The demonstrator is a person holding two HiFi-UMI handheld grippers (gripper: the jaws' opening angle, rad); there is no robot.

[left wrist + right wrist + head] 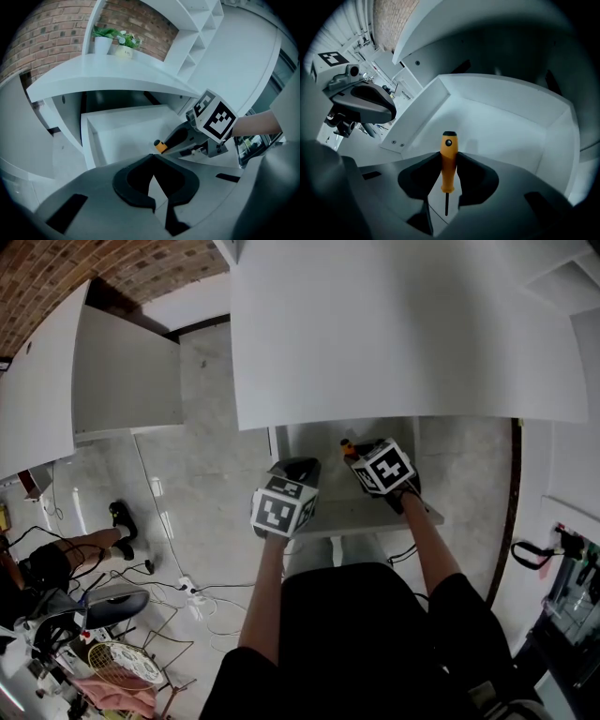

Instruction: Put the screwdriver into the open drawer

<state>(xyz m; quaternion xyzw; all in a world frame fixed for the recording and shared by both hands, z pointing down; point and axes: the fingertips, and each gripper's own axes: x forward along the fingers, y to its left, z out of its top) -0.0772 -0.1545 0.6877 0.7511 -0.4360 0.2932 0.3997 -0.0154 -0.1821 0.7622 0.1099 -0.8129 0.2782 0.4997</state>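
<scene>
The screwdriver [448,161] has an orange handle with a black end cap and a thin dark shaft. My right gripper [448,154] is shut on the handle, cap pointing away, over the white open drawer [497,126]. In the head view the right gripper [361,454] hangs above the drawer [394,512] under the desk's edge, and the screwdriver's orange end [347,446] pokes out. My left gripper [153,156] is shut with nothing in it, just in front of the drawer [89,136]. From there the right gripper [187,136] and the screwdriver [161,146] show over the drawer's right side.
A broad white desktop [394,324] overhangs the drawer. Potted plants [105,37] stand on it by a brick wall. A white cabinet door [122,371] hangs open at the left. Cables and a power strip [192,592] lie on the floor, near a person's legs [94,545].
</scene>
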